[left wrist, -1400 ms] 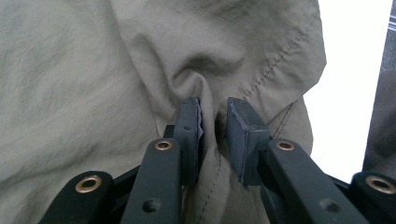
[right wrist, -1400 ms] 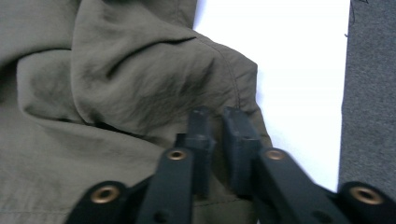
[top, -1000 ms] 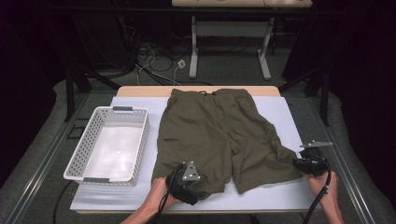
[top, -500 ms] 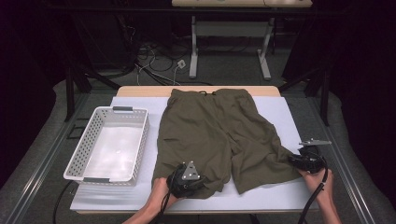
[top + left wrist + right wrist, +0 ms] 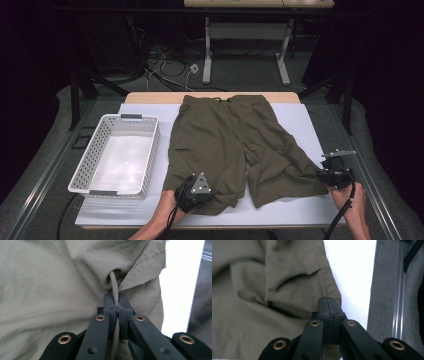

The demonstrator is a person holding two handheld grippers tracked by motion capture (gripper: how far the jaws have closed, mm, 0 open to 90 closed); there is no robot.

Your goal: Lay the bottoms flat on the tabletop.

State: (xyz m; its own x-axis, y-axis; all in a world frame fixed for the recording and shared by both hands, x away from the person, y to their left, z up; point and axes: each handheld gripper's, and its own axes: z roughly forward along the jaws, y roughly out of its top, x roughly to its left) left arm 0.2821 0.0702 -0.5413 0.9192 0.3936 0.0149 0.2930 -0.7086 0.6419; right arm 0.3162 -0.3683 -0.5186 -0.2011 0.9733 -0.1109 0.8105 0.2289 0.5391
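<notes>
1. The olive shorts (image 5: pixel 235 145) lie flat across the middle of the white-covered desk (image 5: pixel 300 120) in the high view, waistband toward the top of the frame and both legs pointing to the bottom edge.
2. The left gripper (image 5: pixel 196 192) sits at the hem of the leg at lower centre. Its jaws have just been closing, and they now stand pressed together with a raised fold of the hem pinched between the fingers (image 5: pixel 110 306), as the left gripper view shows plainly.
3. A second ago that gripper rested on the same hem with its jaws spread; the hand itself has hardly shifted.
4. The right gripper (image 5: pixel 334 175) is at the outer corner of the other leg, at lower right of the high view. In the right gripper view its fingers (image 5: pixel 336 307) are clenched right at the corner of the hem, and cloth appears to be caught between them.
5. The white basket (image 5: pixel 150 150) stands beside the shorts at the left of the frame, with nothing in it.
6. With both hems gripped, the shorts look ready to be lifted or folded upward toward the waistband.
</notes>
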